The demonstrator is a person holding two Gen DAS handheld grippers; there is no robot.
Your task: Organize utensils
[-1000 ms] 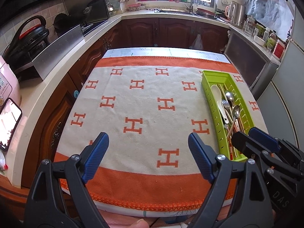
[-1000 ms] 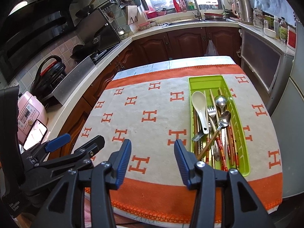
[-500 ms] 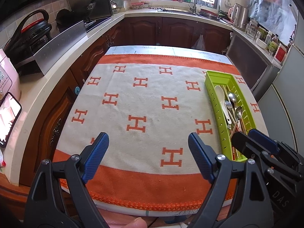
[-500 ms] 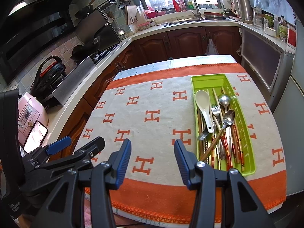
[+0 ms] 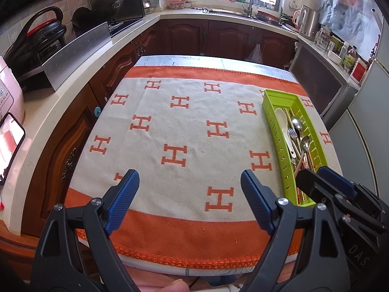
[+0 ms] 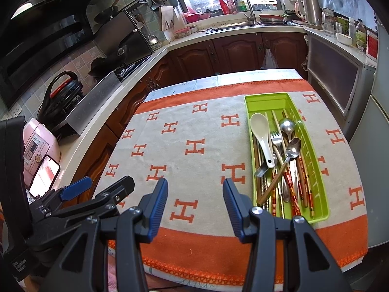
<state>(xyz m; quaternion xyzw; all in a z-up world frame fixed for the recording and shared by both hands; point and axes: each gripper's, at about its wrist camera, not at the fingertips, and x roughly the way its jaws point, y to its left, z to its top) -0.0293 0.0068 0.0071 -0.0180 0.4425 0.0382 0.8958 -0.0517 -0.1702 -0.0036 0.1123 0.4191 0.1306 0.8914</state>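
Left wrist view: left gripper (image 5: 189, 189) jaws wide, nothing between them, over the orange-and-cream cloth (image 5: 184, 131). Green utensil tray (image 5: 274, 131) lies at the cloth's right edge; the right gripper (image 5: 325, 185) covers its near end.

Right wrist view: right gripper (image 6: 195, 194) jaws parted, empty. Tray (image 6: 252, 112) holds white spoon (image 6: 261, 133), fork (image 6: 276, 139), metal spoons, chopsticks, overlapping; lower handles hard to separate.
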